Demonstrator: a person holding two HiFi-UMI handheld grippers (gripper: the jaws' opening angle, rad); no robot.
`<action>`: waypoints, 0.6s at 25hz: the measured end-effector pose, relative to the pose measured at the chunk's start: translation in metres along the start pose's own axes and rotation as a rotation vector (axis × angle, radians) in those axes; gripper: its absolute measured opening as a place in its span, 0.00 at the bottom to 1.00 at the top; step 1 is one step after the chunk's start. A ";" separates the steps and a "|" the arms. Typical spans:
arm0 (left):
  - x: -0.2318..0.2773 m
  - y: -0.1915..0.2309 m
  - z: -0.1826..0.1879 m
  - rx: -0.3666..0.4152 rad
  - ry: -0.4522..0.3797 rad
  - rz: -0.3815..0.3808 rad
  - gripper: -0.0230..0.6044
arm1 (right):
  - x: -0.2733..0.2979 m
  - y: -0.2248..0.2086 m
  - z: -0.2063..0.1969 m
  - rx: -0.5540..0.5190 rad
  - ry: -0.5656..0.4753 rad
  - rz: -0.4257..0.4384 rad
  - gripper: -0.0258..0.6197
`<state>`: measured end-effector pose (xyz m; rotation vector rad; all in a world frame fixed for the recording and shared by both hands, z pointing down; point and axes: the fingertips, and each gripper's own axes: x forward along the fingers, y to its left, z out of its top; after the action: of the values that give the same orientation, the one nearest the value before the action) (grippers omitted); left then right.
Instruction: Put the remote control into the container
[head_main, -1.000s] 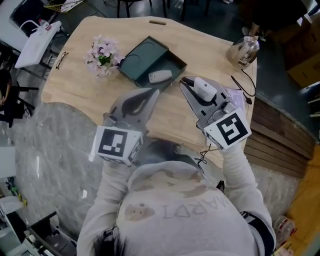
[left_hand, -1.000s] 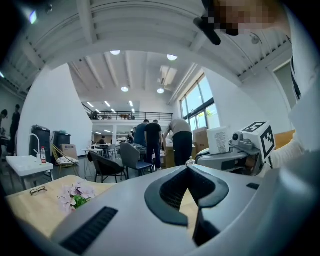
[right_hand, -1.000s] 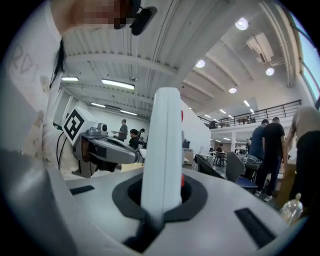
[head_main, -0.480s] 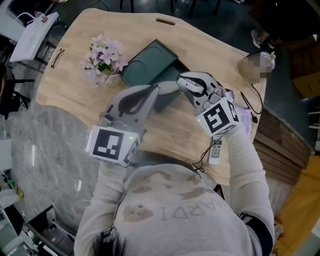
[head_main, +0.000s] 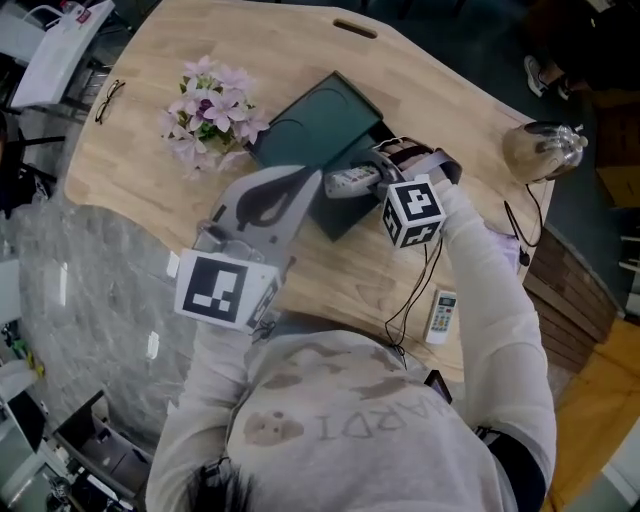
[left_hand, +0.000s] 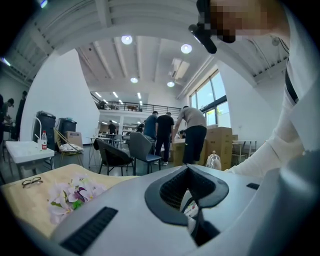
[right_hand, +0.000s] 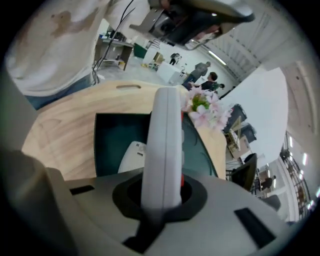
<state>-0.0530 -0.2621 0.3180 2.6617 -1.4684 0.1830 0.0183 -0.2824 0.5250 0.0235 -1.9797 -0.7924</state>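
Observation:
My right gripper (head_main: 378, 180) is shut on a grey remote control (head_main: 347, 182), held edge-on over the near corner of the dark green container (head_main: 300, 112). In the right gripper view the remote control (right_hand: 162, 145) stands between the jaws above the container (right_hand: 107, 132), where another white remote (right_hand: 131, 156) lies on the floor. My left gripper (head_main: 312, 184) hovers just left of the held remote, at the container's near edge, its jaws together with nothing held. In the left gripper view, the left gripper (left_hand: 194, 202) shows a sliver of the remote beyond its tips.
A bunch of pink flowers (head_main: 212, 106) lies left of the container. One more remote (head_main: 440, 316) rests near the table's right front edge, beside a black cable (head_main: 415, 290). A glass jar (head_main: 540, 150) stands far right, spectacles (head_main: 108, 100) far left.
My right gripper has swung left from the table's right side to over the container, carrying the remote. The left gripper has barely moved.

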 end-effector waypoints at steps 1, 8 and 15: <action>0.001 0.003 -0.003 -0.003 0.005 0.002 0.04 | 0.009 0.004 -0.004 -0.028 0.021 0.031 0.09; 0.006 0.020 -0.016 -0.014 0.029 0.019 0.04 | 0.047 0.013 -0.018 -0.134 0.139 0.144 0.09; 0.005 0.026 -0.021 -0.022 0.044 0.038 0.04 | 0.057 0.017 -0.030 -0.176 0.273 0.190 0.09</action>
<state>-0.0742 -0.2771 0.3398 2.5966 -1.4998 0.2254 0.0171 -0.3032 0.5885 -0.1500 -1.6237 -0.7913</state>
